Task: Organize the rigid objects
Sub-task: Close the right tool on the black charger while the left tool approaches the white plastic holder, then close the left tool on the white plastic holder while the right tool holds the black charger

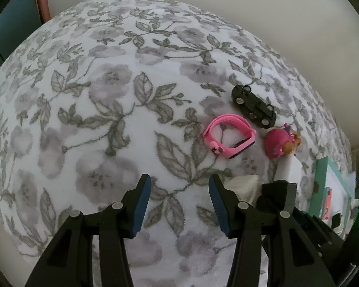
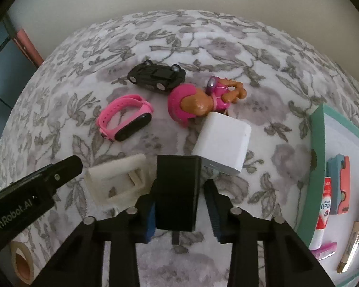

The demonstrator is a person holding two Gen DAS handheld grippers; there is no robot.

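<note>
The bed point(image 2: 155, 47), under a floral cover, carried everything. At its right edge sat a teal tray point(image 2: 317, 129) already holding a pink-and-blue block point(image 2: 339, 184), a tube point(image 2: 324, 212) and some smaller pieces. Loose on the cover lay a white box point(image 2: 223, 141), a cream bracket point(image 2: 117, 179), a black toy car point(image 2: 156, 76) on its side, a pink doll point(image 2: 198, 100) and a pink watch point(image 2: 124, 117).

The step in hand looked like a pick-up. The right gripper point(image 2: 182, 205) pointed steeply down over a black block point(image 2: 177, 191), which stood between its jaws, just beside the box and the bracket. The left pad lay against or right at the block's side; a small gap showed at the right pad point(image 2: 213, 205), so the grip was not yet made.

The left gripper point(image 1: 177, 205) hung half open and empty over bare cover, near the watch.

The block's long axis ran away from the camera, in line with the fingers, its far end toward the doll. By my judgement, the next move called for closing fully on its two long sides, lifting it clear of the box and bracket, then carrying it right to the tray.
</note>
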